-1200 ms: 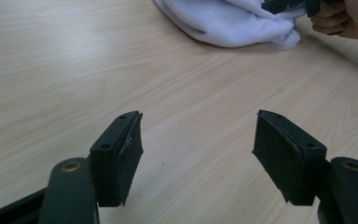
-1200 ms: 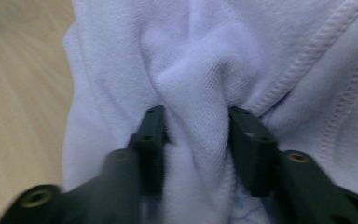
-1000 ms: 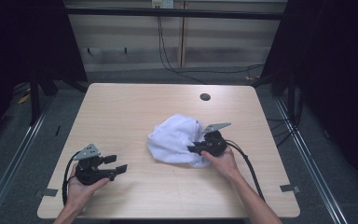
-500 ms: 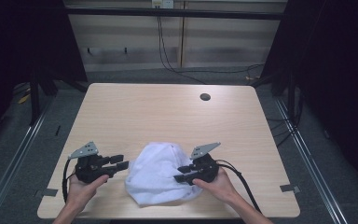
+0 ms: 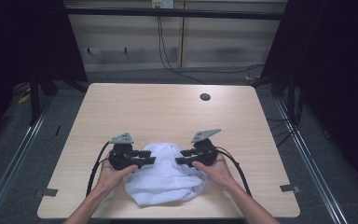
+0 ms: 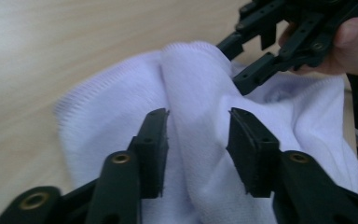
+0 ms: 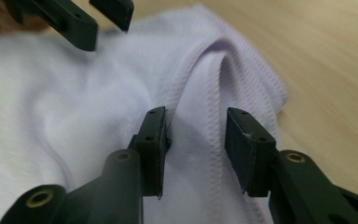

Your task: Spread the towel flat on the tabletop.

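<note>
Perhaps soft, ribbed-hemmed white cloth [image 5: 165, 175]

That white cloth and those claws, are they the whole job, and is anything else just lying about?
In the job:
white cloth
left claw, open over a fold
right claw, open beside the hem

Lying about:
table
dark round hole in it
</note>
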{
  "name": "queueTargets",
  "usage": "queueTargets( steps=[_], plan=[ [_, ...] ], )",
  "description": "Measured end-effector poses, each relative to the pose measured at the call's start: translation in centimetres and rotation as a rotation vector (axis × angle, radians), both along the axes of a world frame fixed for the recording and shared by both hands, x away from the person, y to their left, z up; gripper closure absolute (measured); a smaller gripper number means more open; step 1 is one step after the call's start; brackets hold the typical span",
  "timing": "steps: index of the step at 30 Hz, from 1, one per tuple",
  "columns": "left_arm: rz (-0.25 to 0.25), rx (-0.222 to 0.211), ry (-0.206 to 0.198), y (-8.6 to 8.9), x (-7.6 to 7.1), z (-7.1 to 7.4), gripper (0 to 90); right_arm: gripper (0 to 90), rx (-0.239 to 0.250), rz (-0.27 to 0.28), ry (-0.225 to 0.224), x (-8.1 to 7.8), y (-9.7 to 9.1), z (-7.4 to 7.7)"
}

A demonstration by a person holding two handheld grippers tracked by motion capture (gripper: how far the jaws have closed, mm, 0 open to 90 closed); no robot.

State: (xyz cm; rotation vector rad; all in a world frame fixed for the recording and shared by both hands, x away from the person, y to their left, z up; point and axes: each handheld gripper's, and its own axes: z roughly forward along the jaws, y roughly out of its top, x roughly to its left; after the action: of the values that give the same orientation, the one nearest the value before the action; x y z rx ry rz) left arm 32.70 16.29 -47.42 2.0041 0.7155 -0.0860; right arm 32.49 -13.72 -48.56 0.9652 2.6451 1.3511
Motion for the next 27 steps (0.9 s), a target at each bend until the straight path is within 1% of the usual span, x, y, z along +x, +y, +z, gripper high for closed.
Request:
queueTargets(
  steps=[1, 2, 3, 4, 5, 6, 7, 8, 9, 10, 11, 13, 14, 15, 16, 17, 18, 19, 20, 21, 23, 24, 25, 26, 27],
  plan=[
    [-0.01, 0.026, 0.015, -0.5, -0.1, -0.6, 52.1, 58.1, -0.037, 0.006, -0.01, -0.1, 0.4, -0.2],
    [-0.01, 0.026, 0.015, -0.5, -0.1, -0.6, 47.9, 58.1, -0.037, 0.006, -0.01, -0.1, 0.4, -0.2],
    [-0.014, 0.033, 0.027, -0.7, -0.1, -0.9, 47.9, 57.3, -0.047, 0.019, -0.008, -0.2, 0.6, -0.4],
    [-0.016, 0.05, 0.035, -0.9, -0.1, -1.2, 47.0, 57.1, -0.029, 0.023, 0.002, -0.2, 0.7, -0.6],
    [-0.018, 0.068, 0.033, -1.1, -0.2, -1.5, 47.0, 57.3, -0.028, 0.023, 0.004, -0.2, 0.8, -0.7],
    [-0.029, 0.064, 0.039, -1.1, -0.3, -1.6, 58.9, 65.6, -0.018, 0.025, 0.02, -0.2, 0.9, -0.9],
    [-0.044, 0.067, 0.033, -1.2, -0.5, -1.4, 67.9, 70.3, -0.011, 0.029, 0.027, -0.2, 0.9, -0.9],
    [-0.044, 0.067, 0.033, -1.2, -0.5, -1.4, 75.1, 77.3, -0.008, 0.035, 0.03, -0.3, 0.9, -0.9],
    [-0.041, 0.052, 0.027, -1.1, -0.7, -1.1, 75.1, 77.3, -0.008, 0.035, 0.03, -0.3, 0.9, -0.9],
    [-0.044, 0.028, 0.026, -0.7, -0.7, -0.7, 83.8, 85.3, -0.007, 0.042, 0.026, -0.5, 1.0, -0.7],
    [-0.044, 0.028, 0.026, -0.7, -0.7, -0.7, 84.7, 85.3, -0.007, 0.042, 0.026, -0.5, 1.0, -0.7],
    [-0.031, -0.011, 0.016, 0.2, -0.6, -0.1, 86.1, 86.5, 0.01, 0.02, 0.025, -0.4, 0.8, -0.2],
    [-0.015, -0.04, 0.011, 0.7, -0.6, 0.2, 86.4, 86.7, 0.03, 0.0, 0.015, -0.2, 0.1, 0.5],
    [-0.008, -0.068, 0.005, 1.2, -0.6, 0.5, 86.4, 86.7, 0.03, 0.0, 0.015, -0.2, 0.1, 0.5],
    [0.011, -0.129, -0.001, 2.0, -0.5, 1.2, 86.4, 86.7, 0.057, -0.029, 0.002, 0.0, -0.9, 1.4],
    [0.011, -0.129, -0.001, 2.0, -0.5, 1.2, 86.5, 86.7, 0.057, -0.029, 0.002, 0.0, -0.9, 1.4],
    [0.046, -0.156, -0.036, 3.0, -0.5, 2.1, 86.6, 86.6, 0.079, -0.07, -0.025, 0.2, -2.5, 2.6],
    [0.046, -0.156, -0.036, 3.0, -0.5, 2.1, 86.7, 86.6, 0.079, -0.07, -0.025, 0.2, -2.5, 2.6],
    [0.064, -0.176, -0.043, 3.5, -0.5, 2.4, 86.8, 86.7, 0.1, -0.109, -0.037, 0.4, -3.8, 3.5],
    [0.084, -0.191, -0.046, 3.9, -0.5, 2.7, 86.8, 86.7, 0.1, -0.109, -0.037, 0.4, -3.8, 3.5],
    [0.116, -0.196, -0.063, 4.6, -0.3, 3.1, 86.9, 86.7, 0.123, -0.155, -0.052, 0.6, -5.3, 4.4],
    [0.14, -0.221, -0.068, 5.1, -0.2, 3.3, 86.9, 86.7, 0.134, -0.176, -0.058, 0.7, -6.1, 4.8],
    [0.15, -0.232, -0.072, 5.4, -0.1, 3.4, 86.9, 86.6, 0.163, -0.228, -0.063, 0.9, -7.5, 5.5],
    [0.162, -0.236, -0.082, 5.7, 0.0, 3.7, 86.9, 86.6, 0.163, -0.228, -0.063, 0.9, -7.5, 5.5],
    [0.173, -0.246, -0.085, 6.0, 0.0, 4.0, 86.9, 86.6, 0.174, -0.272, -0.077, 0.9, -8.7, 6.3]
  ],
)
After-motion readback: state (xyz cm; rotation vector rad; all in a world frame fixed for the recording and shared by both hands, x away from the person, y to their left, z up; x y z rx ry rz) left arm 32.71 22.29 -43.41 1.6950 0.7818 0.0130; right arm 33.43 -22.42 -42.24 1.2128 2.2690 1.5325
